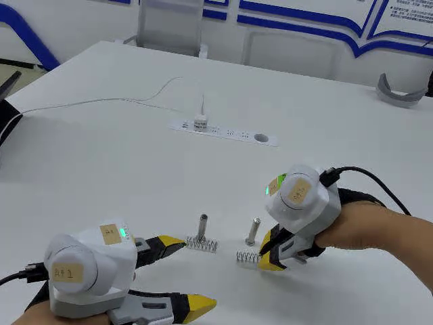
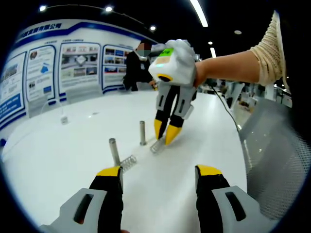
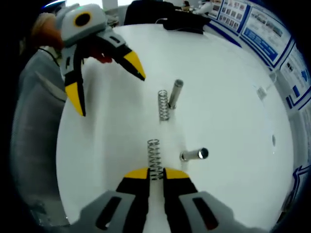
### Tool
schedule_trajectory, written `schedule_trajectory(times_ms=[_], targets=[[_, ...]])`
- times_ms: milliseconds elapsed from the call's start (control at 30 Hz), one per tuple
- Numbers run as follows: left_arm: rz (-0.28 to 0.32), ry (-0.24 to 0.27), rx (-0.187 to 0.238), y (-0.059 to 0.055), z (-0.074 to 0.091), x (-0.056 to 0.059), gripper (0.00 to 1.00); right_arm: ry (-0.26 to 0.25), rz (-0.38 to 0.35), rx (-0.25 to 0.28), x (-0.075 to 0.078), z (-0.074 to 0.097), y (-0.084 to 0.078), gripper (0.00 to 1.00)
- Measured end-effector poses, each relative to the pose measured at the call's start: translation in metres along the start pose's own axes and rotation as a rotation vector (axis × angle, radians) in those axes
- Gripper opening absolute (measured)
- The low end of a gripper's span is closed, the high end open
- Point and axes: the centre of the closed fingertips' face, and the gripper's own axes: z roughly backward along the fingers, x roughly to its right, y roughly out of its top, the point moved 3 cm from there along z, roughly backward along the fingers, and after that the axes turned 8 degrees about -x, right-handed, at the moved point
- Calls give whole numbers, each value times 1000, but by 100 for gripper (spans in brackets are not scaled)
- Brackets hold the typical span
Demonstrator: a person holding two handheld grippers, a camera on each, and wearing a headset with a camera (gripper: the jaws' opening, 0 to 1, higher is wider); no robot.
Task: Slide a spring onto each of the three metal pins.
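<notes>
1. The right gripper (image 1: 270, 261) is down at the white table (image 1: 101, 169). Its yellow tips are clenched on one end of the first spring (image 1: 248, 256).
2. That spring lies flat on the table top. In the right gripper view it sticks out straight ahead of the pinched tips.
3. The right pin (image 1: 254, 231) stands upright just beside the first spring. In the right gripper view there is a small gap between them.
4. The left pin (image 1: 201, 227) stands upright too, near the right pin and on the side of the left gripper.
5. The second spring (image 1: 201, 244) lies flat at the foot of the left pin, just beside it. I can't make out whether they touch.
6. Both springs are on the table top, not on the pins.
7. The left gripper (image 1: 188, 274) hangs low at the near edge of the table. Its jaws are spread wide with nothing between them.
8. It points toward the left pin and the second spring and is clear of both.
9. In the left gripper view the right gripper reaches in from the other side, with a sleeved arm behind it.
10. Farther back on the table lies a power strip (image 1: 223, 131) with a plug in it. A thin cable (image 1: 101, 101) runs off from it to the left.
</notes>
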Motion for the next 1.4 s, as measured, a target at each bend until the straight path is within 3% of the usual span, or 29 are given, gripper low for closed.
schedule_trajectory(times_ms=[567, 1400], targets=[[-46, -39, 6, 7, -6, 9, 51, 50, 90, 65, -33, 25, 28, 12], [-125, -70, 34, 19, -11, 19, 25, 74, 195, 90, -46, 31, 49, 12]])
